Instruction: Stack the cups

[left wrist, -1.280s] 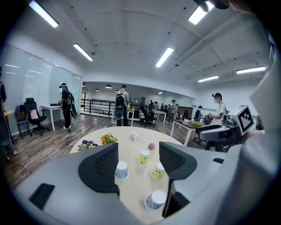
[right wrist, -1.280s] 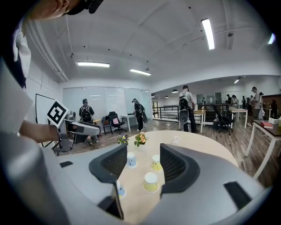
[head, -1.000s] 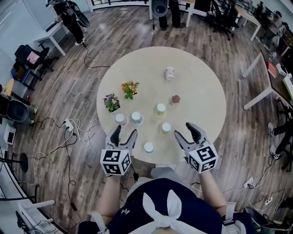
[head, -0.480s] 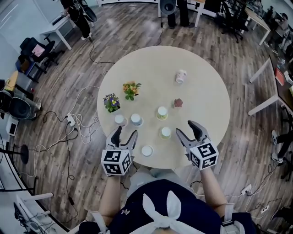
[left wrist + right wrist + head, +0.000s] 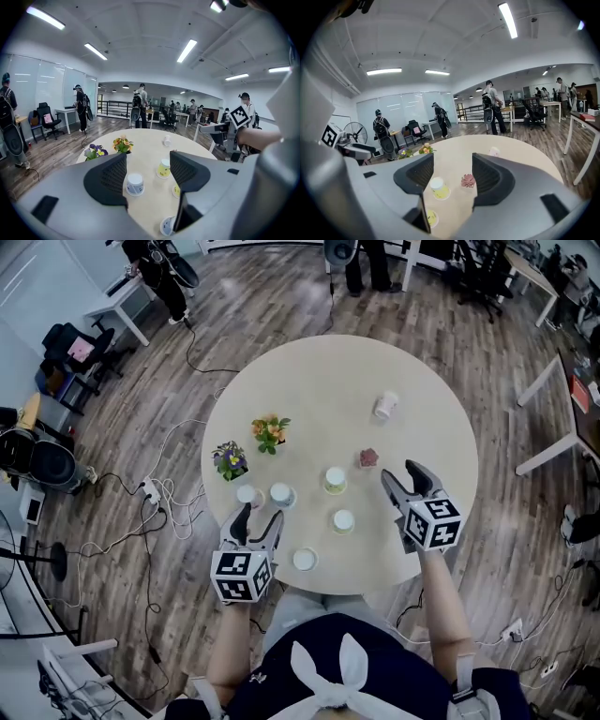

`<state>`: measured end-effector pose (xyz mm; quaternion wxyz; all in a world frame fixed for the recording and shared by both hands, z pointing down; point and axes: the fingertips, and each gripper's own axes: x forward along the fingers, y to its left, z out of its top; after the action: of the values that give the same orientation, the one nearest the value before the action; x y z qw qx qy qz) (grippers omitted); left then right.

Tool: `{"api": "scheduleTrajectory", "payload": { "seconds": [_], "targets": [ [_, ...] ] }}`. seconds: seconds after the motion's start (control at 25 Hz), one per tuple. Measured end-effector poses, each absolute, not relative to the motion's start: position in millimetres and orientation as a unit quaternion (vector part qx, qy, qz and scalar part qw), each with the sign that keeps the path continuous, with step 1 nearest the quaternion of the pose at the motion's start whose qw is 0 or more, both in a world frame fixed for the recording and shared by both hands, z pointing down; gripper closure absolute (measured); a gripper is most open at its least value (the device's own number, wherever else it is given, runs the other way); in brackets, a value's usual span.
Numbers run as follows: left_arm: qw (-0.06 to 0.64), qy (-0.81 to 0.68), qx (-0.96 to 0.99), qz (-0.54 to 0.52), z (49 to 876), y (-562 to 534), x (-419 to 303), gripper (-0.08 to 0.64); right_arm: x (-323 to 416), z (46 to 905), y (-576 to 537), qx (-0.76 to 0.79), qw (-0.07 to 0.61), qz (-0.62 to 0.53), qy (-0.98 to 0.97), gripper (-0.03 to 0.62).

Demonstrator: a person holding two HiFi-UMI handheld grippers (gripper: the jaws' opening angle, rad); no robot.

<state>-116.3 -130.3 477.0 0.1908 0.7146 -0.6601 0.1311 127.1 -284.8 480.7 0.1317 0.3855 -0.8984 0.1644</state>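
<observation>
Hazard: small pink potted succulent (image 5: 368,457) near your right gripper (image 5: 405,476).
Right fingers opening, empty; left gripper (image 5: 258,515) fingers spread, empty. Reaching for the upturned yellow paper cup (image 5: 335,481) could topple the succulent.

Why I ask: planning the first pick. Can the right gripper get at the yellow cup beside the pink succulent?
Probably yes: the right gripper, jaws opening and empty, faces the yellow cup across bare table; the pink succulent stands close beside its path.
</observation>
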Motion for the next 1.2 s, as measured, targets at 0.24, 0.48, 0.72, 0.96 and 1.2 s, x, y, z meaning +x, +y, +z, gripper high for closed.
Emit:
{"api": "scheduleTrajectory", "payload": {
  "seconds": [0.24, 0.48, 0.72, 0.96, 1.2],
  "targets": [
    [0.191, -0.653, 0.719, 0.14, 478.0, -146.1, -112.6, 0.279, 131.3, 492.7, -326.7, 0.404, 0.134, 0.193, -0.884, 0.339],
    [0.203, -0.642, 0.725, 0.144, 485.6, -160.7, -113.2, 0.279, 128.2, 527.5, -376.5, 0.426, 0.129, 0.256, -0.858, 0.337],
    [0.225, -0.626, 0.731, 0.156, 499.0, -178.0, -114.2, 0.279, 141.4, 585.8, -425.8, 0.469, 0.139, 0.338, -0.804, 0.299],
    [0.239, -0.612, 0.735, 0.167, 507.5, -195.2, -117.7, 0.279, 167.4, 625.9, -461.8, 0.539, 0.1, 0.405, -0.732, 0.29],
    [0.252, -0.604, 0.734, 0.18, 515.2, -202.6, -122.5, 0.279, 202.4, 659.5, -481.7, 0.617, 0.065, 0.454, -0.64, 0.281]
  ]
}}
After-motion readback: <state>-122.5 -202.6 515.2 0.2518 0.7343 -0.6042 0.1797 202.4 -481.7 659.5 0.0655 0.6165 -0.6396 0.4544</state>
